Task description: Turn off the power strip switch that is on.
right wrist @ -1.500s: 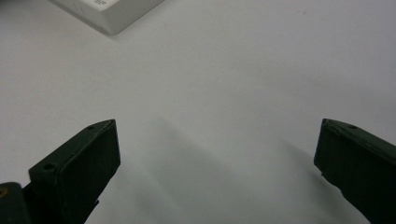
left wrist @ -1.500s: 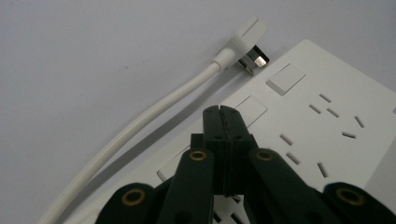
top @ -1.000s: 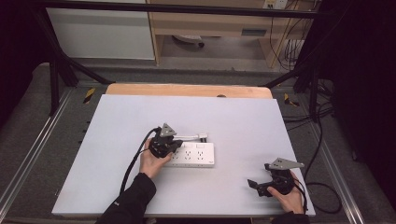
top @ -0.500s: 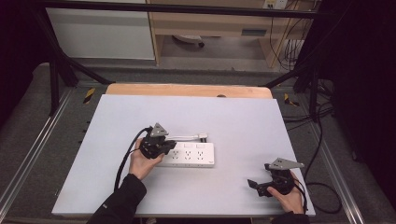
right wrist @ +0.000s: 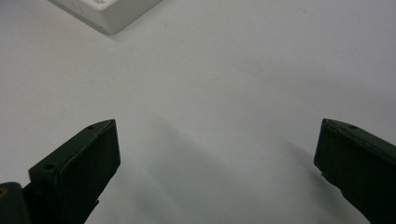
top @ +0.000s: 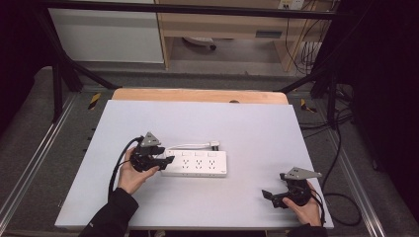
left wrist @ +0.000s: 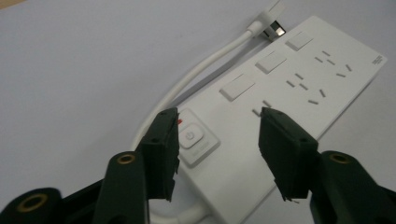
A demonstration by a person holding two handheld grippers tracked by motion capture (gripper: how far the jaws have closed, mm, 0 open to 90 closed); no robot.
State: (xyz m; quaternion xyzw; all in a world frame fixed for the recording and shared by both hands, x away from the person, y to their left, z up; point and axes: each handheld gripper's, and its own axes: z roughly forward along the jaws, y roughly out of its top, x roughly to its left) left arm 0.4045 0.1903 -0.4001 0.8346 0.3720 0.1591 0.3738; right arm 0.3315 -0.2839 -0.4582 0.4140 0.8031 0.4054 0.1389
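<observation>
A white power strip (top: pixel 197 163) lies flat near the middle of the table, its short white cable and plug (top: pixel 213 145) curled along its far side. My left gripper (top: pixel 165 160) hovers at the strip's left end. Its jaws have just been opening and now stand apart with nothing gripped. In the left gripper view, the left gripper (left wrist: pixel 218 114) frames the strip's power button (left wrist: pixel 191 136) and the row of switches and sockets on the power strip (left wrist: pixel 299 79) beyond. My right gripper (top: pixel 269 195) rests open near the front right corner; in its own view the right gripper (right wrist: pixel 218 123) stands wide over bare tabletop.
The white tabletop (top: pixel 247 123) has a wooden strip (top: pixel 197 95) along its far edge. A corner of the power strip (right wrist: pixel 107 14) shows at the top left of the right gripper view. Black frame bars and cables surround the table.
My left gripper has slid leftward from over the strip to its left end, and its jaws have gone from shut to apart. The right gripper has stayed put.
</observation>
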